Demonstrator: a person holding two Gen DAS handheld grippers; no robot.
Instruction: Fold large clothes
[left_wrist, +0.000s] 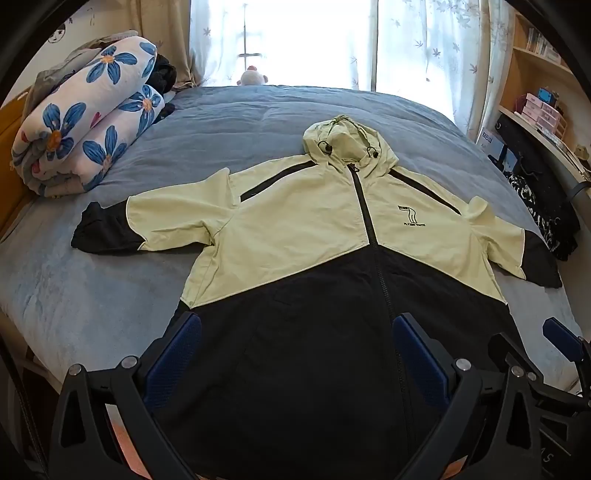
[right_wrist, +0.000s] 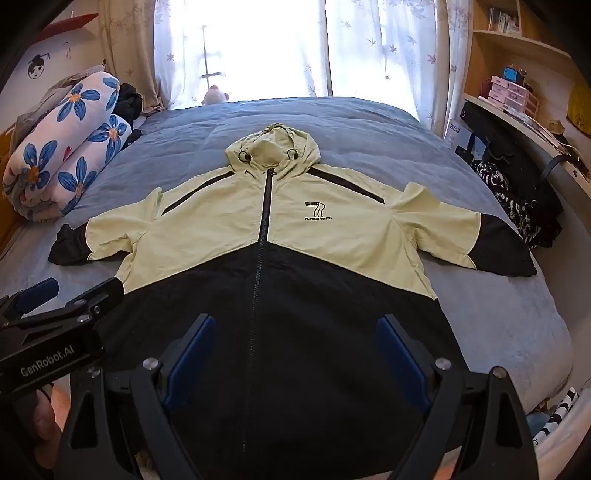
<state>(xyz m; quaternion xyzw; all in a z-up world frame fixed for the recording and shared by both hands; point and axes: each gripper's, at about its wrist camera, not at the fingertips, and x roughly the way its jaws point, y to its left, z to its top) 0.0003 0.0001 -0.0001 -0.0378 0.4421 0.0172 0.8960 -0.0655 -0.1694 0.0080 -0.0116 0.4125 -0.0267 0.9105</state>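
A hooded jacket (left_wrist: 314, 229), pale green on top and black below, lies spread flat and zipped on the blue bed (left_wrist: 92, 295), hood away from me, both sleeves out sideways. It also shows in the right wrist view (right_wrist: 295, 229). My left gripper (left_wrist: 297, 328) is open and empty above the jacket's black lower left part. My right gripper (right_wrist: 295, 332) is open and empty above the black lower middle, just right of the zip. The right gripper also shows at the left wrist view's right edge (left_wrist: 535, 339); the left gripper shows at the right wrist view's left edge (right_wrist: 74, 291).
A rolled floral quilt (left_wrist: 85, 129) lies at the bed's far left, with dark clothes behind it. A plush toy (left_wrist: 253, 76) sits by the curtained window. A desk and shelves (left_wrist: 535, 110) with black patterned clothing (left_wrist: 535, 214) stand to the right of the bed.
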